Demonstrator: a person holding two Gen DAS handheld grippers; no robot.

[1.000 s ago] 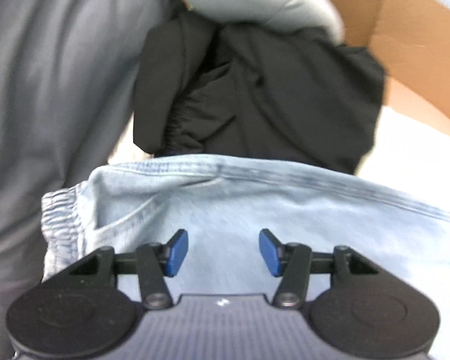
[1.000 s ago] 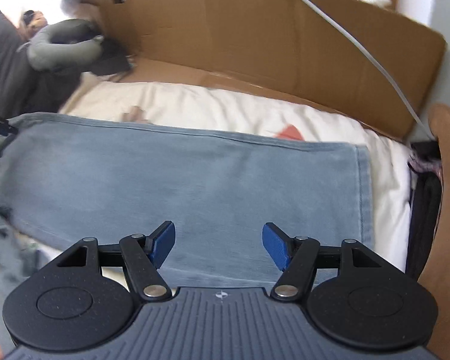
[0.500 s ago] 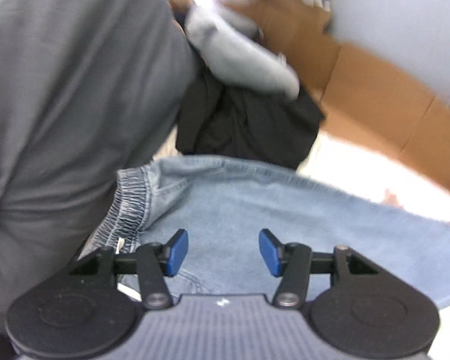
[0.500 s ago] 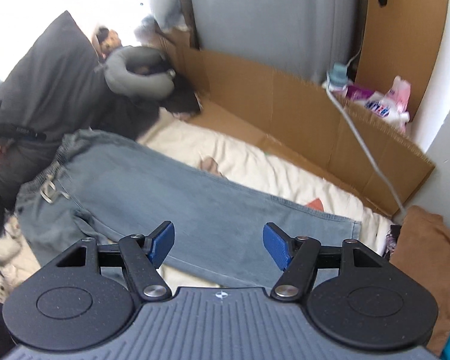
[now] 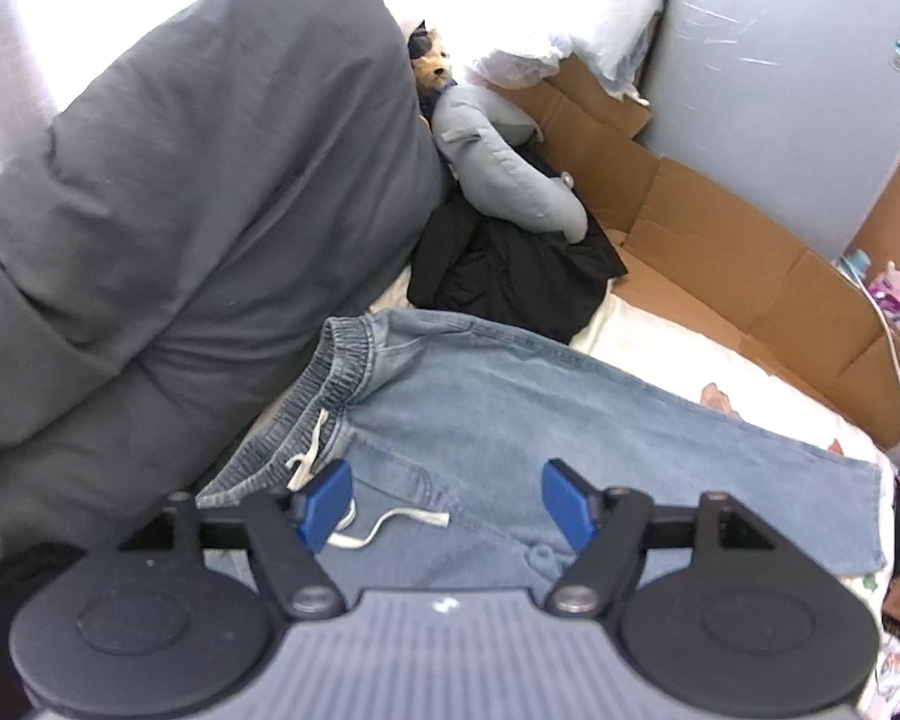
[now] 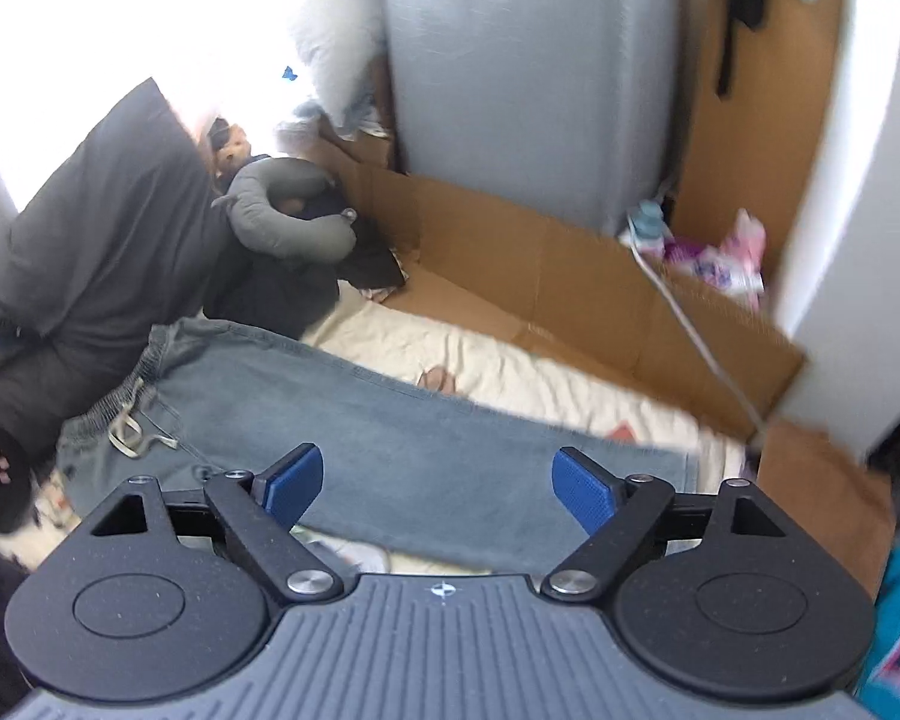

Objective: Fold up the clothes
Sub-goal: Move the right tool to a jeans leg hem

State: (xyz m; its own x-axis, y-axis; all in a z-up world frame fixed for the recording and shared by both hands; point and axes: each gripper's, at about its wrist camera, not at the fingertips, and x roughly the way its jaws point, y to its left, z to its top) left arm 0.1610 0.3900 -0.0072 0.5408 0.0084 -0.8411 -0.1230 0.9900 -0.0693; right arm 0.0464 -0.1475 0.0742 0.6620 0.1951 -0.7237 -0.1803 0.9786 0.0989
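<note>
1. From my left wrist view, the big grey pillow [image 5: 198,192] walls off the whole left side; it presses against the waistband of the jeans [image 5: 510,420], so I see no gap there.
2. Behind the waistband, a black garment [image 5: 510,276] with a grey neck pillow [image 5: 504,180] on top blocks the far left corner.
3. A cardboard sheet [image 6: 570,276] stands along the far edge of the cream bedsheet [image 6: 510,360], with a white cable [image 6: 702,348] draped over it.
4. Between jeans and cardboard, I have an open strip of bare sheet.
5. On the right, a brown cloth [image 6: 822,480] crowds the hem end.
</note>
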